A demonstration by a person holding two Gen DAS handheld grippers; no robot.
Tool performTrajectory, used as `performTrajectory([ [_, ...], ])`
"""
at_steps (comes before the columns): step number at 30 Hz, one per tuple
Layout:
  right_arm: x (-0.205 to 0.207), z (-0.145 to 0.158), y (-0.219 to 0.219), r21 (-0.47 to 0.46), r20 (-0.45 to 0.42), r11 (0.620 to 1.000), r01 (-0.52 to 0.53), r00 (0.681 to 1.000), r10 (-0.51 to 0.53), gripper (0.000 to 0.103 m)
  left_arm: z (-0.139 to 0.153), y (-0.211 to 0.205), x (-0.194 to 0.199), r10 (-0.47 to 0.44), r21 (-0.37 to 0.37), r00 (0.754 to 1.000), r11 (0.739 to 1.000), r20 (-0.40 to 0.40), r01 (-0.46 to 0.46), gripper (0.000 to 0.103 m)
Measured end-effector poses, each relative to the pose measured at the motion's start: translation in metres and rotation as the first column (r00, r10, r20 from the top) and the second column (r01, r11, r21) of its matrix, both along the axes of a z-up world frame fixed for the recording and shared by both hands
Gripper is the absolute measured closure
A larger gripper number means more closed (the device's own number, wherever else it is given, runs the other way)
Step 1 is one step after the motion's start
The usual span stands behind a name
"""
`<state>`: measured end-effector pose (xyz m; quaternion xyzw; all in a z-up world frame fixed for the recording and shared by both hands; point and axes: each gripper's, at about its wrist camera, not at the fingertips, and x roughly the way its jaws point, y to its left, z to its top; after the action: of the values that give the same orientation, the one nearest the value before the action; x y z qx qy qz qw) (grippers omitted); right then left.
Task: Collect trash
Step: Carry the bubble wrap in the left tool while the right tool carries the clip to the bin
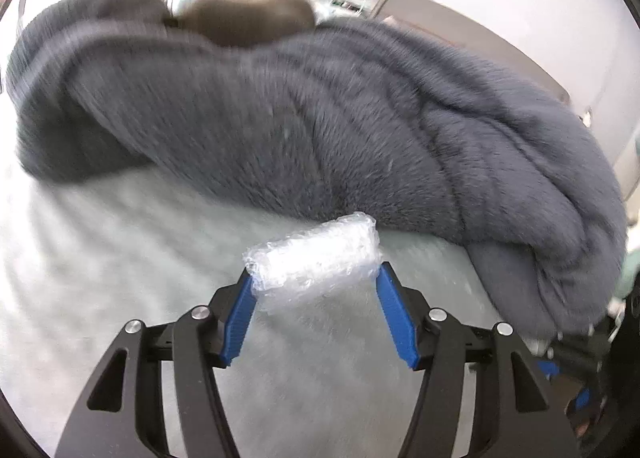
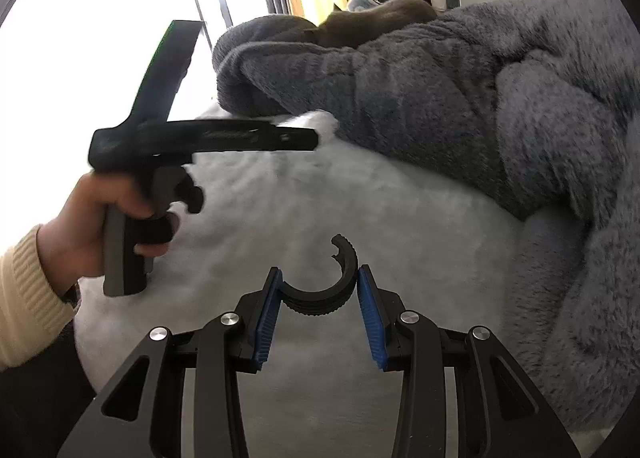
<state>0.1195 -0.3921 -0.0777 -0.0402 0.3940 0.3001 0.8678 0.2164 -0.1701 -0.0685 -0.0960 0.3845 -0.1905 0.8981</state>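
Note:
My left gripper (image 1: 315,273) is shut on a roll of clear bubble wrap (image 1: 314,254), held between its blue pads just above the pale fluffy bed cover (image 1: 120,258). My right gripper (image 2: 318,278) is shut on a broken black ribbed plastic ring (image 2: 320,296), a C-shaped piece held between the blue pads above the same pale cover (image 2: 300,198). In the right wrist view the left gripper's body (image 2: 200,138) shows at left, held by a hand in a cream sleeve; its fingertips are hidden.
A thick grey fleece blanket (image 1: 340,118) lies bunched across the bed behind both grippers and also shows in the right wrist view (image 2: 480,98). A brown cat (image 2: 380,24) lies on top of it. Curtains, a bright window and hanging clothes are behind.

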Motion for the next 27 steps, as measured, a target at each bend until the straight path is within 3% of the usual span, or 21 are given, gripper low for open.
performTrajectory([
  [11, -0.022, 0.015, 0.038, 0.026, 0.017, 0.999, 0.029, 0.999, -0.029, 0.064, 0.043, 0.062, -0.101, 0.026, 0.069, 0.993, 0.997, 0.113, -0.034, 0.041],
  [18, -0.05, 0.021, 0.064, 0.04, 0.037, 0.99, 0.133, 0.99, -0.134, 0.064, 0.043, 0.098, -0.152, 0.083, 0.051, 0.989, 0.995, 0.123, -0.09, 0.041],
  [27, -0.078, 0.026, 0.085, 0.084, 0.059, 0.965, 0.249, 0.965, -0.254, 0.064, 0.034, 0.133, -0.197, 0.165, 0.098, 0.978, 0.979, 0.129, -0.178, 0.041],
])
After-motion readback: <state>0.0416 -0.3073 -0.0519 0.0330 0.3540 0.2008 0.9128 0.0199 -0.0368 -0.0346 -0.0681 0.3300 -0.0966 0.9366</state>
